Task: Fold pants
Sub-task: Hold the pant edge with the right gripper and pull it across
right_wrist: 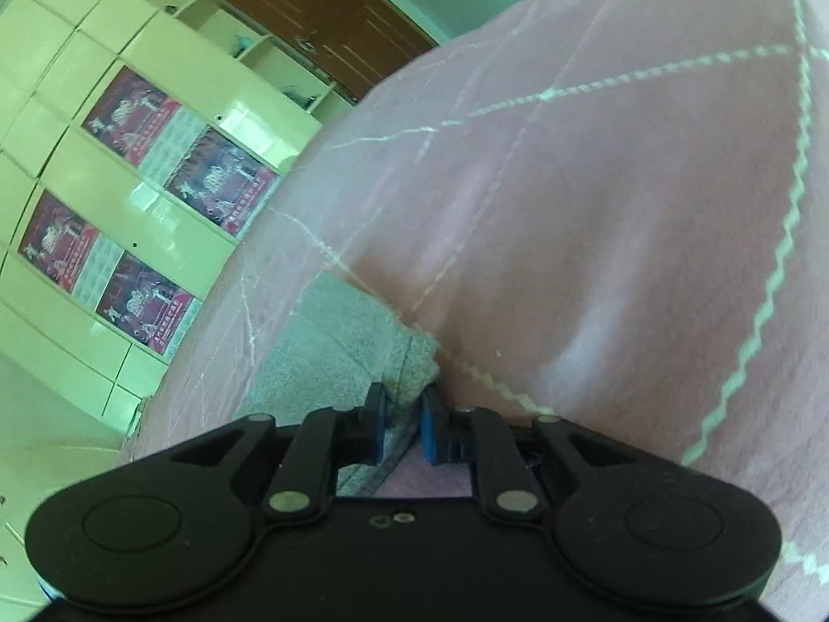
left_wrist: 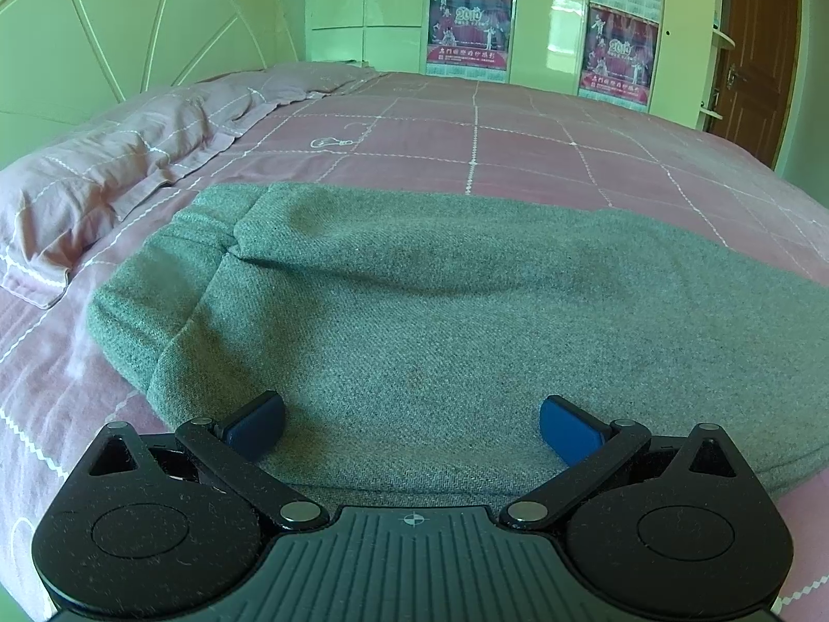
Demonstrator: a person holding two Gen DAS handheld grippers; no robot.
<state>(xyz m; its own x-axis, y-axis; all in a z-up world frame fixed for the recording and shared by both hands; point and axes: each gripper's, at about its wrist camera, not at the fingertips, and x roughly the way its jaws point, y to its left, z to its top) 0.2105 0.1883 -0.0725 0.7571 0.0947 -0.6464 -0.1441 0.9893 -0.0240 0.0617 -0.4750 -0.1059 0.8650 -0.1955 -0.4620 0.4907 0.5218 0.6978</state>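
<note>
Grey-green woolly pants point(left_wrist: 414, 300) lie spread across the pink bed, filling the middle of the left wrist view, with a fold and seam at their left end. My left gripper point(left_wrist: 412, 422) is open, its blue pads wide apart just above the near edge of the pants, holding nothing. In the right wrist view my right gripper point(right_wrist: 404, 414) is shut on a bunched edge of the pants point(right_wrist: 331, 342), which trail away to the left over the sheet. That view is tilted and slightly blurred.
The pink checked bedsheet point(left_wrist: 518, 140) covers the bed. A pink pillow point(left_wrist: 119, 176) lies at the left by the white headboard point(left_wrist: 129, 26). White wardrobes with red posters point(left_wrist: 469, 26) and a brown door point(left_wrist: 756, 52) stand beyond the bed.
</note>
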